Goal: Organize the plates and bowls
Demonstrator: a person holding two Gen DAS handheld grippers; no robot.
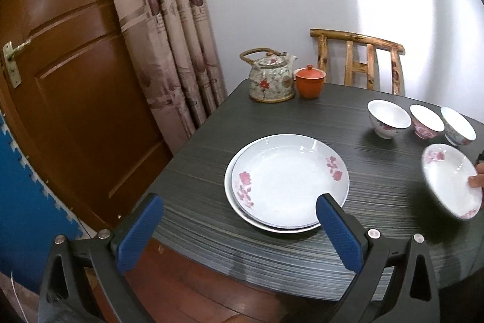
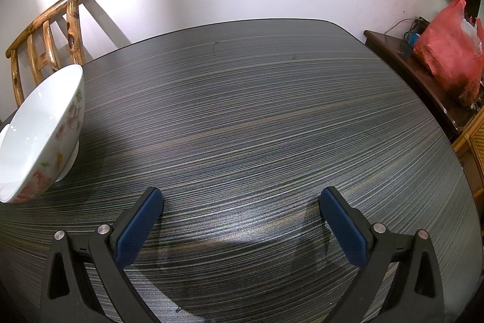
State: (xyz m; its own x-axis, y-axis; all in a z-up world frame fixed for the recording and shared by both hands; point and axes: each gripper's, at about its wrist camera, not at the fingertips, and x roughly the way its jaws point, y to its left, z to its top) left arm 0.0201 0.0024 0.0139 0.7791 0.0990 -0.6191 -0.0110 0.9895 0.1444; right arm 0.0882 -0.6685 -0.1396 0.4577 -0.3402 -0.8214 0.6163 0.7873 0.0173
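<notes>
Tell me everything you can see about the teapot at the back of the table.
The teapot looks like glazed ceramic, cream with a dense floral pattern and a big red flower on its side. It has a lid with a small knob, a short spout pointing right and an arched, wrapped handle tilted left. It stands upright near the table's far corner, beside an orange lidded cup.

three plates, three bowls, one teapot

We've got the same build on both: left gripper and right gripper have black triangular frames, textured blue pads, round silver screws behind each pad.
</notes>
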